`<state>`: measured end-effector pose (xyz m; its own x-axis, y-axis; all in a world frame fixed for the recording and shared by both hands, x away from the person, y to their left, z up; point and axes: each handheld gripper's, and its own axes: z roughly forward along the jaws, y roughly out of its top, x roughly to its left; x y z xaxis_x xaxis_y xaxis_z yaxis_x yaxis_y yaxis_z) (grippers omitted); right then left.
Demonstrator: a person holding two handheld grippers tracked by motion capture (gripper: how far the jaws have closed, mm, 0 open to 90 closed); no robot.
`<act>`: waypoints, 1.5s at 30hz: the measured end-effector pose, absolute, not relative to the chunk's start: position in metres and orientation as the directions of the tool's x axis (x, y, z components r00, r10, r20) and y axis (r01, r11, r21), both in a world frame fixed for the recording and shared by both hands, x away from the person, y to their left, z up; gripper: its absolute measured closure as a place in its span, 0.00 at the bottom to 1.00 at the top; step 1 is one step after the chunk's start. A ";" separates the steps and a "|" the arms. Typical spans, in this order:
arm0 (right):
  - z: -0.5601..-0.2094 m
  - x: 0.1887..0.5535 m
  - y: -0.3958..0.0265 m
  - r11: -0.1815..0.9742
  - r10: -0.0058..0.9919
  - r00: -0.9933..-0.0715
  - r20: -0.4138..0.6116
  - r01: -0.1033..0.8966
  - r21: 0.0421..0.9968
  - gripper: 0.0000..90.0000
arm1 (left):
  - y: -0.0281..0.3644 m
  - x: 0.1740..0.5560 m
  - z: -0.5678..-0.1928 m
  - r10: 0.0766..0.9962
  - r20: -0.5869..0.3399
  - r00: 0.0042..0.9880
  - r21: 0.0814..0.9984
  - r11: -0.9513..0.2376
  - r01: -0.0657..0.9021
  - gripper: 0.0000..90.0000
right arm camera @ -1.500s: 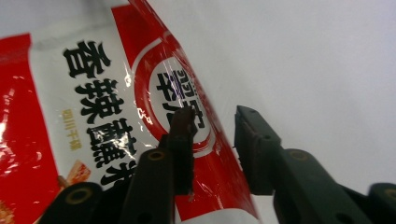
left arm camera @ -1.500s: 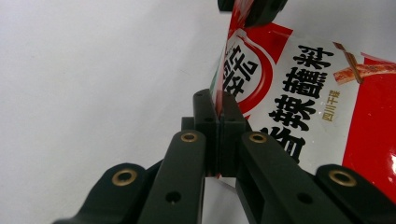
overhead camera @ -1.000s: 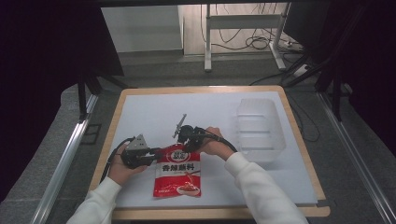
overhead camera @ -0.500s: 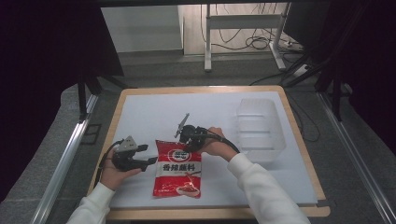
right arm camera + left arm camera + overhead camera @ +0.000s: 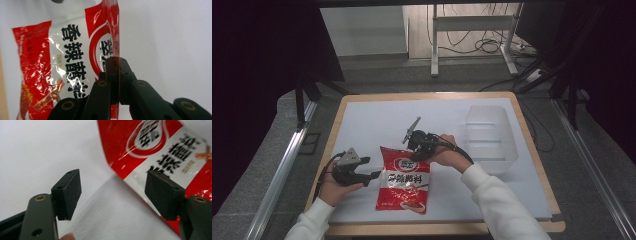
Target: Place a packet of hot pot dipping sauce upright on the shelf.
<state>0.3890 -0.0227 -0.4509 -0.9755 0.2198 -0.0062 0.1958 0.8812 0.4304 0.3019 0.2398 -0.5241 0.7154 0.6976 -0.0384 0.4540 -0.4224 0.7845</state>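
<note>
White worktop (image 5: 377, 120), wood-edged; glossy red-and-white sachet (image 5: 404, 181) near centre. Right claw (image 5: 421, 154) pinches its far edge; left claw (image 5: 374, 176) wide apart.

Glossy foil against matt surfaces

The red and white packet (image 5: 62, 65) is crinkled, shiny film that catches the light; the white table cover (image 5: 377, 125) is matt (faintly grainy up close) inside a pale wooden rim (image 5: 432, 229). The left gripper (image 5: 113, 192) has matt black, finely rough pads (image 5: 73, 188), and the bin (image 5: 492, 137) is clear, smooth plastic.
</note>
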 end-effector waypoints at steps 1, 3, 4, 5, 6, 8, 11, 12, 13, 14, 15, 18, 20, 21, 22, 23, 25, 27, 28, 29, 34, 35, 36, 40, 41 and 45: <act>-0.451 0.389 -0.023 0.881 0.220 -0.976 -0.006 0.196 0.430 0.98 | 0.240 0.302 -0.524 0.698 -0.038 0.715 0.785 -0.422 0.454 0.32; -0.445 0.386 -0.025 0.878 0.217 -0.976 -0.013 0.190 0.440 0.98 | 0.241 0.302 -0.525 0.701 -0.043 0.711 0.783 -0.419 0.461 0.32; -0.437 0.382 -0.027 0.869 0.220 -0.975 -0.013 0.190 0.457 0.98 | 0.241 0.302 -0.525 0.703 -0.045 0.709 0.783 -0.416 0.463 0.32; -0.437 0.382 -0.027 0.869 0.220 -0.975 -0.013 0.190 0.457 0.98 | 0.241 0.302 -0.525 0.706 -0.050 0.707 0.785 -0.410 0.465 0.32; -0.433 0.380 -0.029 0.866 0.217 -0.976 -0.016 0.185 0.465 0.98 | 0.240 0.302 -0.525 0.705 -0.050 0.707 0.785 -0.410 0.465 0.32; -0.420 0.375 -0.032 0.855 0.208 -0.978 -0.017 0.173 0.488 0.98 | 0.240 0.302 -0.525 0.703 -0.047 0.710 0.783 -0.415 0.464 0.32; -0.412 0.371 -0.035 0.844 0.199 -0.980 0.004 0.173 0.508 0.98 | 0.240 0.302 -0.525 0.705 -0.047 0.708 0.783 -0.414 0.464 0.32; -0.405 0.369 -0.037 0.840 0.196 -0.981 0.006 0.171 0.514 0.98 | 0.241 0.302 -0.525 0.705 -0.050 0.707 0.784 -0.411 0.465 0.32; -0.405 0.369 -0.037 0.840 0.196 -0.981 0.006 0.171 0.514 0.98 | 0.241 0.302 -0.525 0.705 -0.050 0.707 0.784 -0.411 0.465 0.32; -0.398 0.366 -0.039 0.835 0.190 -0.982 0.015 0.170 0.524 0.98 | 0.242 0.303 -0.525 0.706 -0.048 0.706 0.784 -0.411 0.465 0.32; -0.398 0.366 -0.039 0.835 0.190 -0.982 0.015 0.170 0.524 0.98 | 0.242 0.303 -0.525 0.706 -0.048 0.706 0.784 -0.411 0.465 0.32; -0.390 0.361 -0.041 0.833 0.179 -0.984 0.009 0.156 0.530 0.98 | 0.244 0.303 -0.524 0.708 -0.052 0.704 0.787 -0.405 0.466 0.32; -0.384 0.356 -0.041 0.832 0.165 -0.986 -0.002 0.138 0.537 0.98 | 0.245 0.303 -0.524 0.707 -0.047 0.705 0.784 -0.411 0.465 0.32; -0.384 0.356 -0.041 0.832 0.165 -0.986 -0.002 0.138 0.537 0.98 | 0.245 0.303 -0.524 0.707 -0.047 0.705 0.784 -0.411 0.465 0.32; -0.380 0.353 -0.040 0.831 0.156 -0.988 -0.006 0.128 0.541 0.98 | 0.245 0.304 -0.525 0.706 -0.043 0.707 0.782 -0.417 0.464 0.32; -0.380 0.353 -0.040 0.831 0.156 -0.988 -0.006 0.128 0.541 0.98 | 0.244 0.303 -0.525 0.706 -0.049 0.706 0.781 -0.414 0.468 0.32; -0.376 0.349 -0.040 0.830 0.145 -0.989 -0.012 0.115 0.546 0.98 | 0.243 0.303 -0.525 0.707 -0.053 0.705 0.782 -0.410 0.470 0.32; -0.371 0.346 -0.039 0.829 0.138 -0.990 -0.024 0.103 0.549 0.99 | 0.243 0.303 -0.525 0.707 -0.052 0.705 0.781 -0.411 0.470 0.32; -0.366 0.343 -0.039 0.829 0.136 -0.990 -0.042 0.090 0.552 0.99 | 0.244 0.303 -0.526 0.707 -0.049 0.705 0.782 -0.412 0.468 0.32; -0.366 0.343 -0.039 0.829 0.136 -0.990 -0.042 0.090 0.552 0.99 | 0.244 0.303 -0.526 0.707 -0.049 0.705 0.782 -0.412 0.468 0.32; -0.349 0.336 -0.042 0.822 0.127 -0.989 -0.082 0.059 0.566 0.99 | 0.244 0.304 -0.526 0.709 -0.049 0.704 0.781 -0.412 0.469 0.32; -0.347 0.335 -0.043 0.824 0.127 -0.988 -0.088 0.055 0.564 0.99 | 0.244 0.304 -0.526 0.709 -0.049 0.704 0.781 -0.412 0.469 0.32; -0.344 0.334 -0.043 0.827 0.126 -0.987 -0.097 0.050 0.559 0.99 | 0.243 0.304 -0.527 0.709 -0.053 0.703 0.777 -0.412 0.475 0.32; -0.333 0.331 -0.045 0.835 0.128 -0.984 -0.127 0.037 0.549 0.99 | 0.243 0.304 -0.527 0.709 -0.049 0.703 0.776 -0.417 0.474 0.32; -0.331 0.331 -0.045 0.835 0.134 -0.982 -0.134 0.040 0.548 0.99 | 0.243 0.304 -0.527 0.709 -0.049 0.704 0.776 -0.416 0.474 0.32; -0.326 0.333 -0.049 0.835 0.149 -0.977 -0.153 0.041 0.548 0.99 | 0.243 0.304 -0.527 0.711 -0.050 0.702 0.776 -0.414 0.475 0.32</act>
<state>0.3330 -0.0486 -0.3260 -0.9770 0.1487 -0.1531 0.0412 0.8354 0.5481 0.3036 0.2431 -0.5274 0.7017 0.7107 -0.0501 0.4751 -0.4144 0.7762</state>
